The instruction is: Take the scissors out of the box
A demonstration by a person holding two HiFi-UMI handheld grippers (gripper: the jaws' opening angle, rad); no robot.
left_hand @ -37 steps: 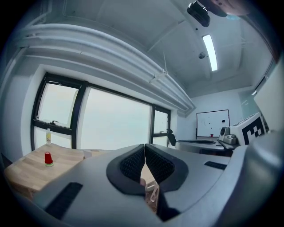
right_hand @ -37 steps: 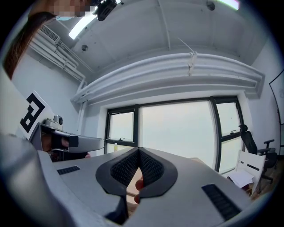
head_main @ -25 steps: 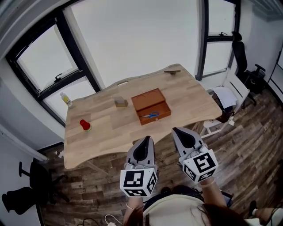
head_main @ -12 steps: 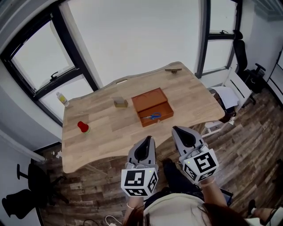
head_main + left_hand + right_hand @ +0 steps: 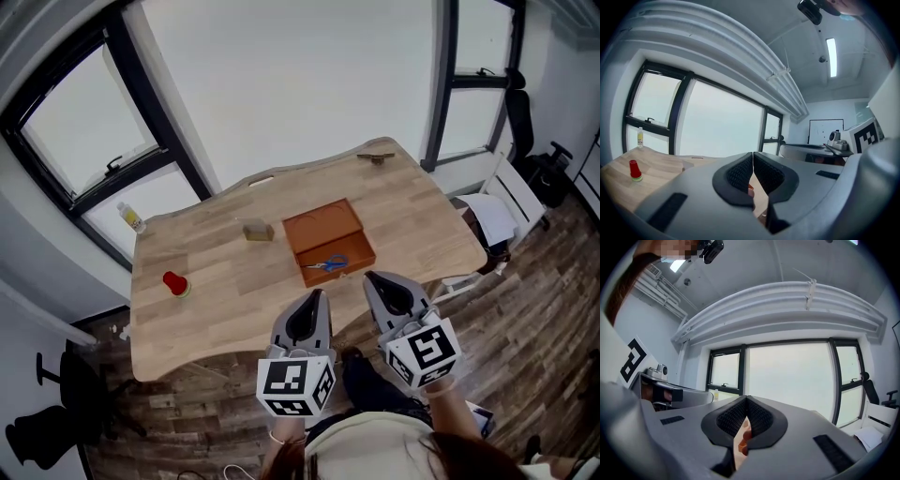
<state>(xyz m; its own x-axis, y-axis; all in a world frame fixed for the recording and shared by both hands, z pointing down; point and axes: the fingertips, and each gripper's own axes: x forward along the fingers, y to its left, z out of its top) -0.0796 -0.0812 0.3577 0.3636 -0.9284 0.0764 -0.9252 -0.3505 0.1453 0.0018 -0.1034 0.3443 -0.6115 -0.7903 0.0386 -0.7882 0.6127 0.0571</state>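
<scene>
Approach step, by judgement: both claws are held short of the near edge of the pale wooden table (image 5: 216,300), with nothing grasped. The left claw (image 5: 314,300) and the right claw (image 5: 373,281) each have their jaws pressed together and are empty. The blue-handled scissors (image 5: 328,263) lie in the open brown wooden box (image 5: 319,223), just ahead of and between the two claws. The next move calls for parting one claw's jaws and lowering it into the box. Farther ahead and left of the claws sit a small tan block (image 5: 255,231) and a red cup-shaped object (image 5: 174,281); neither appears to block the path.
</scene>
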